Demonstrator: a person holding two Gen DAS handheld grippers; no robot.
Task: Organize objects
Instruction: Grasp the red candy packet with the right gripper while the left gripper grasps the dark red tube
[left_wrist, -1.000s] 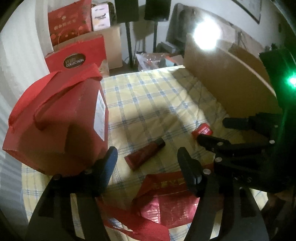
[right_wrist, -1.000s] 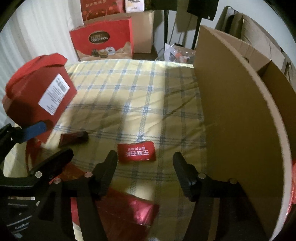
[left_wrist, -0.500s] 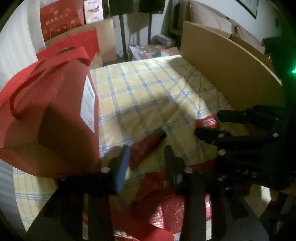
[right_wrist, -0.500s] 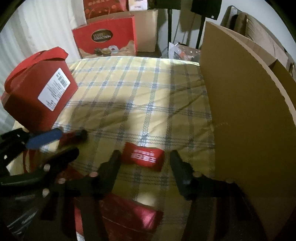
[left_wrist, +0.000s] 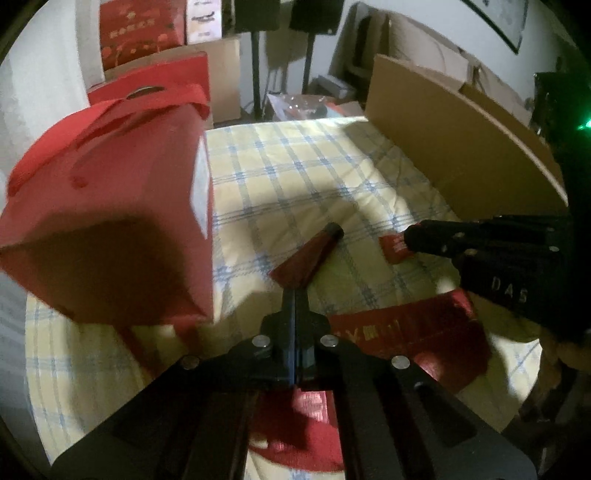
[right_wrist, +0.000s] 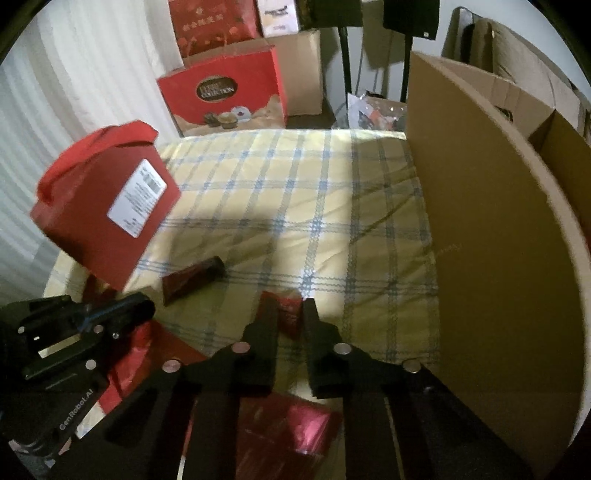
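A dark red tube (left_wrist: 308, 256) with a black cap lies on the checked cloth (left_wrist: 295, 177); it also shows in the right wrist view (right_wrist: 194, 280). My left gripper (left_wrist: 294, 295) is shut on the tube's flat end. A small red packet (right_wrist: 288, 314) lies on the cloth, and my right gripper (right_wrist: 286, 314) is shut on it; the packet shows in the left wrist view (left_wrist: 394, 249) too. A red carry box (left_wrist: 110, 229) with a white label stands at the left, also seen in the right wrist view (right_wrist: 105, 206).
A tall curved cardboard sheet (right_wrist: 491, 258) stands along the right edge of the cloth. A flat red foil bag (left_wrist: 406, 339) lies near the front under both grippers. Red gift boxes (right_wrist: 225, 96) and cartons stand behind the table.
Both grippers were open a second ago. The left gripper moved forward and closed on the tube's end. The right gripper moved forward and closed on the red packet.
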